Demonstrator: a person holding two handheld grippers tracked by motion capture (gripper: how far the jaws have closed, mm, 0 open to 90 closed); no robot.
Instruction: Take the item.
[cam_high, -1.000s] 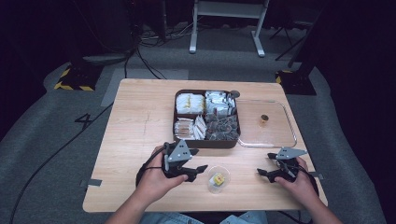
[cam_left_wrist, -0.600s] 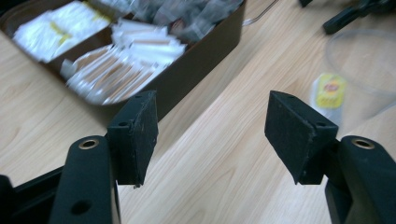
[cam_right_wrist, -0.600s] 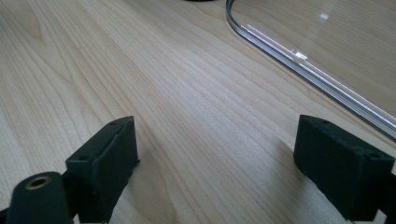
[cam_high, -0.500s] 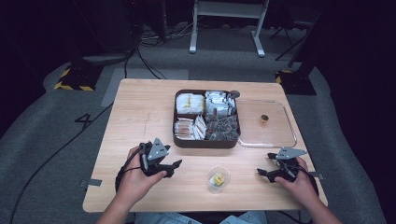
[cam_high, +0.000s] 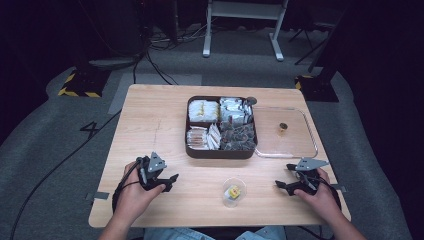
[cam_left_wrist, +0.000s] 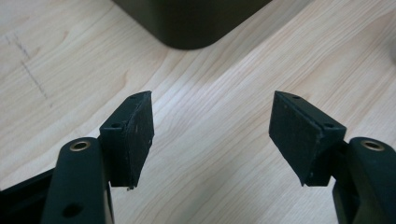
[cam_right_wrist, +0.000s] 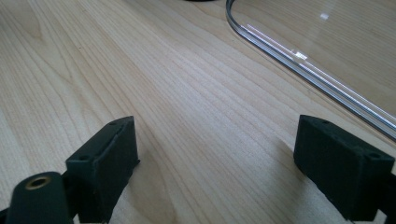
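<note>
A dark brown compartment box holding wrapped snacks stands at the table's middle; its dark corner appears at the top of the left gripper view. A clear lid lies flat to its right, with a small brown knob on it, and its rim crosses the right gripper view. A small clear cup with a yellow piece inside sits near the front edge. My left gripper rests at the front left, open and empty. At the front right my right gripper also stands open on bare wood.
The wooden table has free room along its left side and back. Around it lies grey carpet with black cables, a hazard-striped base at the back left and a white stand behind the table.
My left gripper has drawn back to the left, away from the cup, toward the front left corner. The right gripper has stayed where it was.
</note>
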